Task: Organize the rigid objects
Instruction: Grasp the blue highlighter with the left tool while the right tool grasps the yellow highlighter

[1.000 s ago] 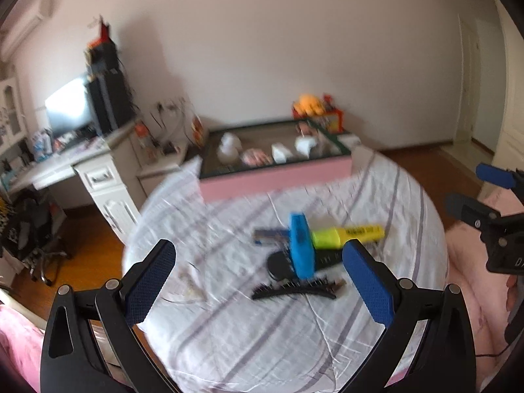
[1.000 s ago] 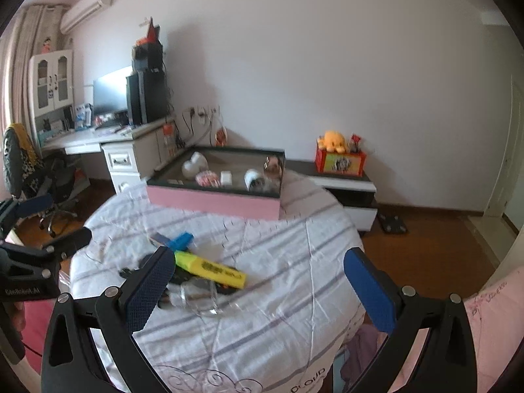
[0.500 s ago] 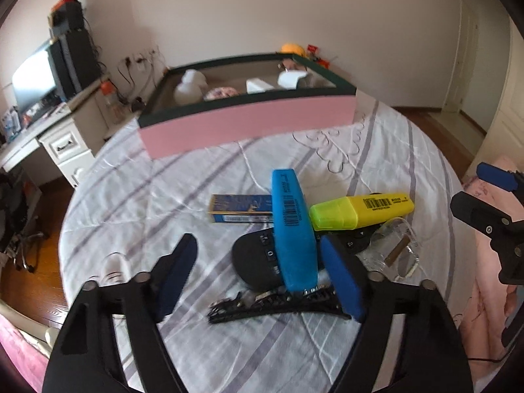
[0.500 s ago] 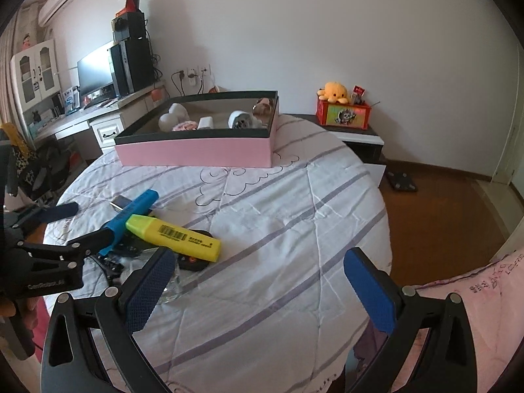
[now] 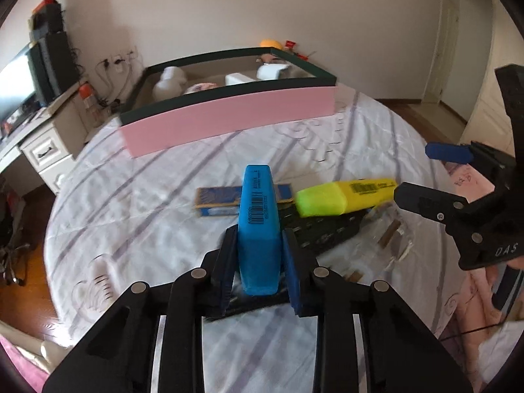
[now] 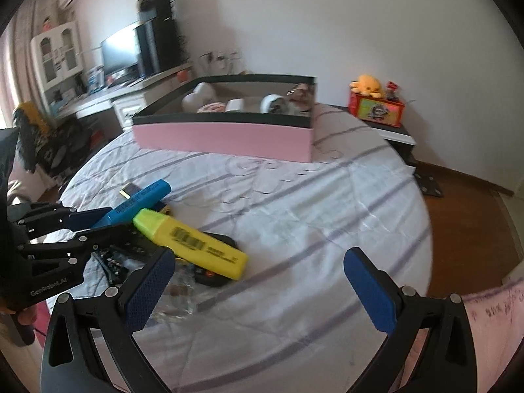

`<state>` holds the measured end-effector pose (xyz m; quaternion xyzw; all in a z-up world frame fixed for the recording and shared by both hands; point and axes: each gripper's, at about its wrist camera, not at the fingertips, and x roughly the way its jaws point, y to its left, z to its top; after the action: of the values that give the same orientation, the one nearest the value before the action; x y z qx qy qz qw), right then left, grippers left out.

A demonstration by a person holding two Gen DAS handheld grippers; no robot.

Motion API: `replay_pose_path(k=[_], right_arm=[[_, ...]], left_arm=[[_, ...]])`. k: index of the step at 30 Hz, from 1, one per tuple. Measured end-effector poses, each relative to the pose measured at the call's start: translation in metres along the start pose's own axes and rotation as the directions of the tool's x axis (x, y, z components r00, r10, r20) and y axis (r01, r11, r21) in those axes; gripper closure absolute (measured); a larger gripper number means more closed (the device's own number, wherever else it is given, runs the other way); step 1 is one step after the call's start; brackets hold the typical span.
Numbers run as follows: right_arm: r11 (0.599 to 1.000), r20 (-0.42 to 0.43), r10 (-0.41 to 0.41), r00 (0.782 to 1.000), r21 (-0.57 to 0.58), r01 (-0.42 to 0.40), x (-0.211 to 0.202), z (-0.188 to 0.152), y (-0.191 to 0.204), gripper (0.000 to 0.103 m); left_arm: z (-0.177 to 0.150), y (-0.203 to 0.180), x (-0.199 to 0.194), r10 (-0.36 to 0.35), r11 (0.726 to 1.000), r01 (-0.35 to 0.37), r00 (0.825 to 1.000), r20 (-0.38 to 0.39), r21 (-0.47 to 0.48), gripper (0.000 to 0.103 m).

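A blue highlighter [image 5: 258,216] lies on top of a small pile on the round table's striped cloth [image 5: 157,229]. My left gripper [image 5: 259,234] is closing its jaws, and both pads press on the highlighter's near end. A yellow highlighter [image 5: 344,196] lies to its right across a black remote-like thing [image 5: 324,232]. My right gripper [image 6: 258,258] stands open just right of the yellow highlighter [image 6: 193,245], with nothing between its fingers. Behind the pile stands a pink box [image 6: 222,137] with a dark rim, holding several small items.
A flat blue-and-yellow packet [image 5: 216,198] lies under the blue highlighter. A clear plastic piece [image 6: 180,291] and a black hair clip [image 6: 111,262] lie at the pile's near side. A desk with a monitor [image 6: 118,49] stands left; a red toy box [image 6: 376,108] stands right.
My left gripper came down and forward over the pile and closed from wide open onto the blue highlighter. My right gripper dropped closer to the table beside the yellow highlighter, still open.
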<state>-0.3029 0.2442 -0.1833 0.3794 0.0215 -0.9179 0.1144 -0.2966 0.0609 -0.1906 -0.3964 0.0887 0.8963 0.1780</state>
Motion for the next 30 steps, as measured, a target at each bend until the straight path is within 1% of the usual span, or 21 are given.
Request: replay_pose_path(k=[1,4,6,8,10,11,12,13,15,16,17,18,20,21,22,24,26,29,30], right_arm=[[1.000,-0.007,0.014,1.000,-0.018,-0.014,0.003,0.002,0.004,0.000],[0.996,-0.045,0.056,0.997,-0.068,-0.059,0.017,0.010,0.017,0.000],[0.992,-0.072,0.076,0.994,-0.096,-0.083,0.026,0.013,0.024,0.000],[0.989,-0.102,0.070,0.992,-0.122,-0.082,0.036,0.015,0.029,0.002],[0.989,-0.125,0.064,0.990,-0.127,-0.080,0.045,0.016,0.031,0.011],[0.989,-0.137,0.086,0.987,-0.111,-0.101,0.048,0.016,0.029,0.022],[0.987,-0.135,0.126,0.983,-0.085,-0.138,0.048,0.018,0.027,0.032],[0.985,-0.139,0.148,0.979,-0.072,-0.159,0.048,0.018,0.026,0.038],[0.983,-0.139,0.162,0.977,-0.061,-0.172,0.048,0.019,0.026,0.051],[0.983,-0.143,0.168,0.975,-0.053,-0.178,0.049,0.020,0.025,0.055],[0.980,-0.148,0.189,0.971,-0.036,-0.196,0.050,0.021,0.023,0.062],[0.981,-0.143,0.186,0.972,-0.025,-0.191,0.049,0.022,0.021,0.071],[0.990,-0.144,0.138,0.980,-0.018,-0.142,0.050,0.024,0.018,0.075],[0.992,-0.148,0.124,0.981,-0.003,-0.125,0.051,0.024,0.012,0.075],[0.993,-0.150,0.118,0.982,0.003,-0.119,0.052,0.025,0.008,0.075],[0.997,-0.150,0.071,0.986,0.013,-0.070,0.054,0.025,-0.002,0.075],[1.000,-0.151,0.014,0.988,0.018,-0.011,0.055,0.024,-0.012,0.075],[0.999,-0.150,0.004,0.989,0.042,0.003,0.056,0.023,-0.023,0.076],[0.999,-0.148,-0.002,0.989,0.037,0.007,0.056,0.023,-0.023,0.076]], left_arm=[[-0.002,0.004,-0.003,0.021,1.000,-0.021,1.000,-0.003,-0.005,0.076],[-0.010,0.019,-0.009,0.044,0.999,-0.044,0.999,-0.013,-0.028,0.076],[-0.017,0.028,-0.013,0.082,0.996,-0.082,0.996,-0.020,-0.033,0.076],[-0.023,0.033,-0.015,0.082,0.995,-0.083,0.996,-0.029,-0.045,0.076],[-0.027,0.038,-0.017,0.082,0.995,-0.084,0.996,-0.029,-0.056,0.076],[-0.028,0.039,-0.018,0.079,0.995,-0.081,0.997,-0.026,-0.059,0.076],[-0.028,0.040,-0.018,0.074,0.995,-0.075,0.997,-0.025,-0.064,0.074],[-0.029,0.041,-0.018,0.074,0.995,-0.076,0.997,-0.025,-0.068,0.073],[-0.029,0.043,-0.018,0.069,0.995,-0.070,0.997,-0.024,-0.074,0.073],[-0.029,0.043,-0.017,0.067,0.995,-0.068,0.997,-0.024,-0.079,0.072],[-0.028,0.045,-0.015,0.064,0.994,-0.066,0.998,-0.026,-0.089,0.068],[-0.028,0.045,-0.014,0.066,0.993,-0.069,0.997,-0.028,-0.096,0.064],[-0.027,0.049,-0.011,0.070,0.992,-0.073,0.997,-0.032,-0.107,0.057],[-0.026,0.050,-0.009,0.075,0.990,-0.079,0.996,-0.037,-0.113,0.053],[-0.025,0.053,-0.006,0.079,0.989,-0.083,0.996,-0.041,-0.124,0.051],[-0.025,0.055,-0.002,0.075,0.988,-0.080,0.996,-0.047,-0.134,0.047],[-0.024,0.056,0.003,0.087,0.986,-0.094,0.995,-0.053,-0.138,0.043],[-0.022,0.056,0.008,0.095,0.986,-0.100,0.994,-0.049,-0.136,0.043],[-0.022,0.056,0.010,0.096,0.986,-0.101,0.994,-0.043,-0.134,0.045]])
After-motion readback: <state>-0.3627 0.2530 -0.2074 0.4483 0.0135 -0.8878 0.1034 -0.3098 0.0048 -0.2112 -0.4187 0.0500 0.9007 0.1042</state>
